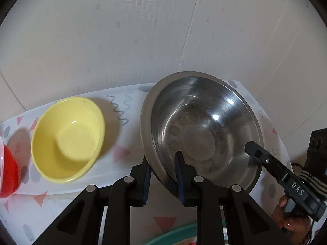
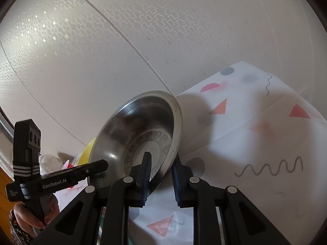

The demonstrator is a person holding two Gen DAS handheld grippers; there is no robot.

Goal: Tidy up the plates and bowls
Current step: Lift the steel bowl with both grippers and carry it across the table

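A large steel bowl (image 1: 204, 122) stands tipped on the patterned tablecloth (image 1: 122, 153), its inside facing me. My left gripper (image 1: 162, 169) is shut on its near rim, one pad outside the wall and one inside. In the right wrist view my right gripper (image 2: 161, 167) is shut on another part of the same bowl's (image 2: 139, 126) rim, again with a pad on each side. Each gripper's finger shows in the other view, at the bowl's edge: the right one (image 1: 257, 153) and the left one (image 2: 98, 166). A yellow bowl (image 1: 67, 138) sits upright to the left of the steel bowl.
A red bowl (image 1: 8, 173) sits at the far left edge, left of the yellow one. A teal rim (image 1: 173, 234) shows at the bottom, below my left gripper. A pale patterned wall (image 1: 143, 40) rises right behind the table. A person's hand (image 1: 290, 220) holds the right gripper.
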